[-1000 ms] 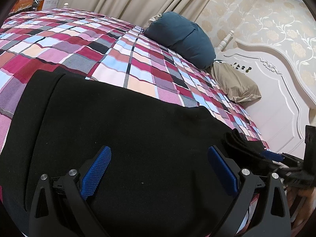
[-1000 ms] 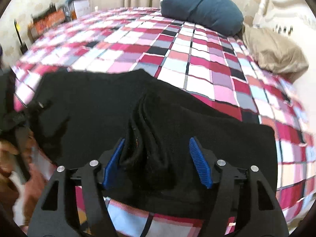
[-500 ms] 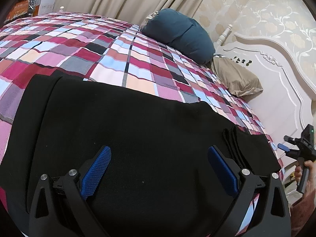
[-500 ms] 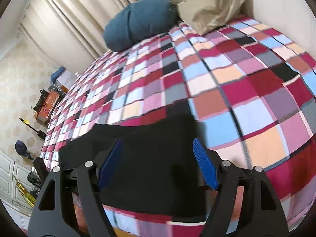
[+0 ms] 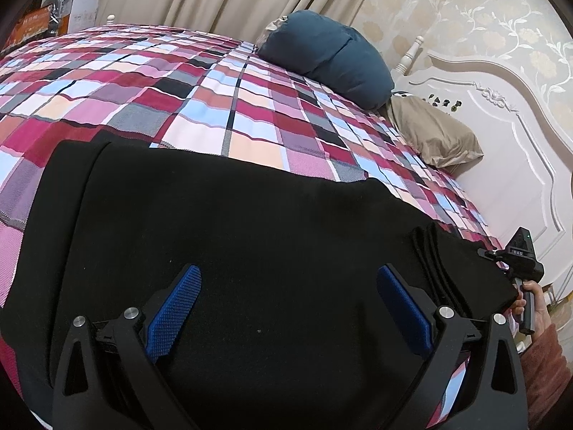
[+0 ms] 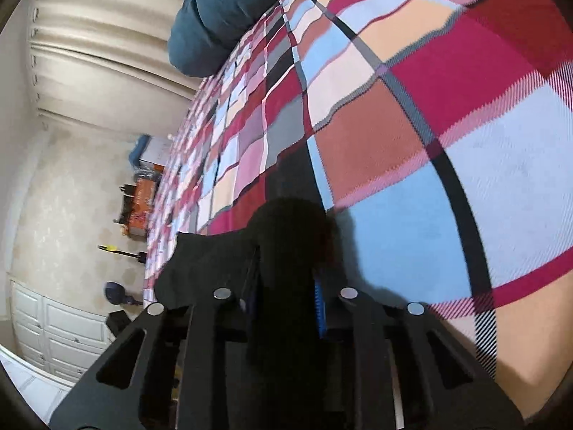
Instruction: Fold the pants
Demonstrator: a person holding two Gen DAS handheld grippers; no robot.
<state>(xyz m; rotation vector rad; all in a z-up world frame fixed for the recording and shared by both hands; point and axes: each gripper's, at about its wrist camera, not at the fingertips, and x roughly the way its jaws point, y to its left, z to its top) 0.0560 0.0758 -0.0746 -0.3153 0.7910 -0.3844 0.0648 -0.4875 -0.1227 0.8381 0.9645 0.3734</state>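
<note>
Black pants lie flat across the near part of a plaid bedspread, with a stack of folded edges at their right end. My left gripper hovers open just above the middle of the cloth, with nothing between its blue pads. My right gripper is at the pants' right end, held by a hand. In the right wrist view it is rolled on its side. Its jaws are closing, and a bunch of black pants fabric is pinched between the narrow pads.
A dark blue pillow and a tan pillow lie at the head of the bed, against a white headboard. Curtains hang behind. Boxes stand past the far side, and a white cabinet stands across the room.
My right gripper swung out to the pants' right end, rolled onto its side, and narrowed its jaws onto the fabric edge. The left gripper stayed put and open.
</note>
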